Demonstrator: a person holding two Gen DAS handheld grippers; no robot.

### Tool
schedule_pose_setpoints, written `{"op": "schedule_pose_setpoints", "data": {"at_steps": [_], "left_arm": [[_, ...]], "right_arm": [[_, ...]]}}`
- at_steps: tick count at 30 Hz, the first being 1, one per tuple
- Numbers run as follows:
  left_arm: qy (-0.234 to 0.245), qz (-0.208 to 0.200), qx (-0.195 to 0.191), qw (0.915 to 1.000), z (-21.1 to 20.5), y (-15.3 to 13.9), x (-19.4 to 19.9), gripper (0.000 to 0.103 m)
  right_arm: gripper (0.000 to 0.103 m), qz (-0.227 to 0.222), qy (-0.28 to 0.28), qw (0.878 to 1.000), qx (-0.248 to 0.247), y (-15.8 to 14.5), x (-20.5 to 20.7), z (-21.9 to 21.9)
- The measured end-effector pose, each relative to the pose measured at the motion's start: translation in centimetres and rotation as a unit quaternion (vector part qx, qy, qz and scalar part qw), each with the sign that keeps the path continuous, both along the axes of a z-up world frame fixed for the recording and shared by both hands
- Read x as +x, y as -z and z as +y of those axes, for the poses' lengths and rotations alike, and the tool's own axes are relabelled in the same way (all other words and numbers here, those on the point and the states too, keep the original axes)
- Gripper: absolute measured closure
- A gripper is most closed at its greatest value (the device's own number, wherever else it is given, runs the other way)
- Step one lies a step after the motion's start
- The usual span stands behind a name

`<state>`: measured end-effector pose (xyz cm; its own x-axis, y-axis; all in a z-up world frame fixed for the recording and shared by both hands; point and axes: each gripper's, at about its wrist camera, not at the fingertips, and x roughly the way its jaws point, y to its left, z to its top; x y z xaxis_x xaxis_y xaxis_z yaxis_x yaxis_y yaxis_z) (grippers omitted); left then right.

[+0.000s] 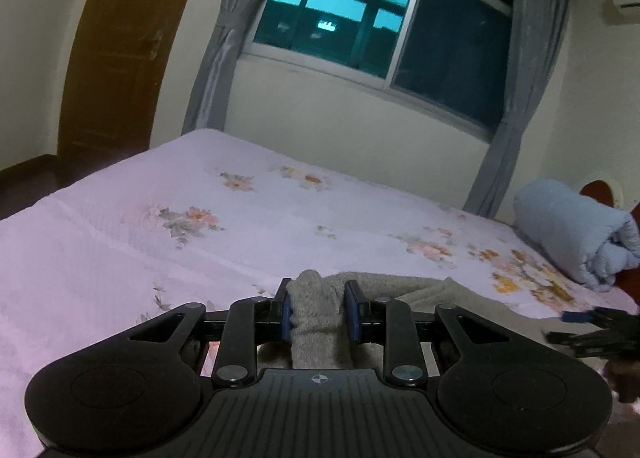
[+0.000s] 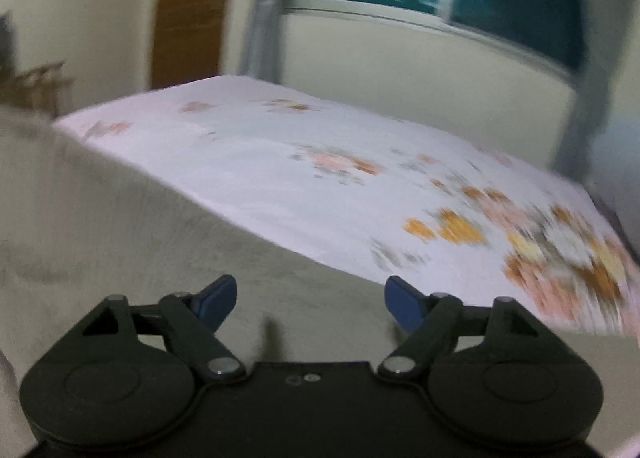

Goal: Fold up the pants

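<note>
Bed (image 2: 280,162) blurred; left gripper (image 1: 320,312) pinches pants (image 1: 316,322) (rest hidden).

Both wrist views look low across the bed (image 1: 120,238) toward the window (image 1: 360,18)

Your left wrist view is mostly sharp: the bedsheet (image 1: 200,218) flowers and the window (image 1: 360,18) frame read cleanly under dim, even indoor light with a pinkish cast. A bright rectangle of glare, a lamp mirrored in the dark glass, sits high in the window. Only the right gripper (image 1: 592,328) at the far right edge smears. Straight lines bow strongly toward the corners, which go black. Your right wrist view is motion-blurred throughout; the bedsheet's (image 2: 320,162) floral print streaks worst at the right, while the gripper body itself stays fairly crisp.
</note>
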<state>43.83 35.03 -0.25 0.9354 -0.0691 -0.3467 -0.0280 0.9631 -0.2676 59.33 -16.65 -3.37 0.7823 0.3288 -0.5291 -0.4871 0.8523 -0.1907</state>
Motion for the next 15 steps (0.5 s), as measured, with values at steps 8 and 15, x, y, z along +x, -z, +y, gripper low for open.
{"op": "schedule_pose_setpoints", "data": {"at_steps": [8,15], "left_arm": [[0.015,0.002,0.018,0.9997,0.3,-0.1,-1.3,0.076],[0.022,0.009,0.035,0.9991,-0.3,-1.0,-0.6,0.076]], "right_arm": [[0.042,-0.017,-0.1,0.993,-0.063,0.6,2.3,2.4],[0.103,0.011,-0.133,0.983,-0.128,0.8,2.2,2.8]]}}
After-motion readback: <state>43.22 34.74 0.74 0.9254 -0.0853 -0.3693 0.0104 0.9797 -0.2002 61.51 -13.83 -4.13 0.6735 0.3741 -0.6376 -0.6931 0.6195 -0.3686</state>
